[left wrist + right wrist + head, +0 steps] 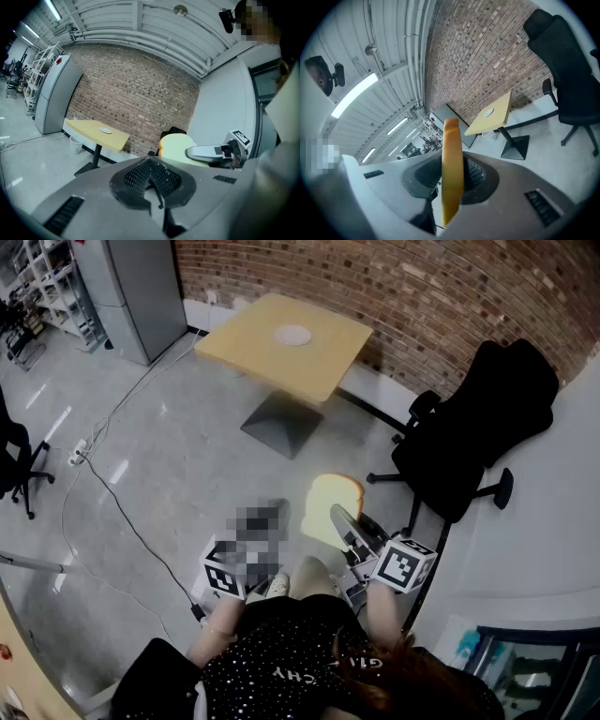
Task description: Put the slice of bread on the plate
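Observation:
A pale slice of bread (330, 505) stands on edge in the air, and my right gripper (339, 519) is shut on it. In the right gripper view the bread (452, 173) shows edge-on between the two black pads. In the left gripper view, the bread (176, 145) and the right gripper (206, 152) are just ahead to the right. My left gripper (150, 171) is shut with nothing in it; in the head view a mosaic patch covers its jaws. The white plate (292, 335) lies on the yellow table (328, 362) far ahead across the floor.
A black office chair (478, 427) stands to the right by the brick wall. At the back left is a grey cabinet (131, 287). A cable (103, 474) runs across the shiny floor on the left. A white bin (75, 144) sits beside the table's foot.

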The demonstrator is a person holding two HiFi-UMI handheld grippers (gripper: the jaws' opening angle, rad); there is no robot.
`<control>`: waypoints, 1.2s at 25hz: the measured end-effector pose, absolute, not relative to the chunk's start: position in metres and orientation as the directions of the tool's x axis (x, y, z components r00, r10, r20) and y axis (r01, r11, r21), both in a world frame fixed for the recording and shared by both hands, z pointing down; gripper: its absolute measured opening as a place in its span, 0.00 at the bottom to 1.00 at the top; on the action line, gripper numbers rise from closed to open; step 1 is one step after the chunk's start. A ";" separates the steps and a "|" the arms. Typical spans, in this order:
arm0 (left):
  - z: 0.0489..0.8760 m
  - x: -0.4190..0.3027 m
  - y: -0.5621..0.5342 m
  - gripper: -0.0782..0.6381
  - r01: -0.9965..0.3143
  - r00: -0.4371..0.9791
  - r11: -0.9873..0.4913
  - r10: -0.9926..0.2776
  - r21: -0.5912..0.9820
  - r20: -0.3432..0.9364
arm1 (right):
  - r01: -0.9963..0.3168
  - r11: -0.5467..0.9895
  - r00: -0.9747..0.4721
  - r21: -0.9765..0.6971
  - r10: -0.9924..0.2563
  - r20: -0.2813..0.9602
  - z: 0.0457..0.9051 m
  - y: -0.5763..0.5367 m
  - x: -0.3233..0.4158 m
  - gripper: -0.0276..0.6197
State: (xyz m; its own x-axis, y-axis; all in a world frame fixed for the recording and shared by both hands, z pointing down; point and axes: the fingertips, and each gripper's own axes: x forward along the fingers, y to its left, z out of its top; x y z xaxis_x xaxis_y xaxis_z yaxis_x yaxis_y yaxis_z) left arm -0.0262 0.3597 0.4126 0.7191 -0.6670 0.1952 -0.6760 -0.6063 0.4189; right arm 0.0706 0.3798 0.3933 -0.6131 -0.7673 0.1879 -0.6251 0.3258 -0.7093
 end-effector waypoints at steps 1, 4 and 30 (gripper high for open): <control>0.415 -0.028 0.358 0.12 -0.679 0.716 -0.602 -0.669 0.420 0.198 | -0.625 0.323 -0.614 -0.711 -0.765 0.192 0.396 0.379 0.069 0.19; 0.420 -0.030 0.355 0.12 -0.683 0.712 -0.595 -0.671 0.424 0.206 | -0.622 0.321 -0.618 -0.714 -0.762 0.195 0.399 0.375 0.067 0.19; 0.412 -0.017 0.132 0.12 -0.722 0.671 -0.562 -0.712 0.403 0.208 | -0.606 0.345 -0.654 -0.717 -0.730 0.201 0.396 0.150 0.082 0.19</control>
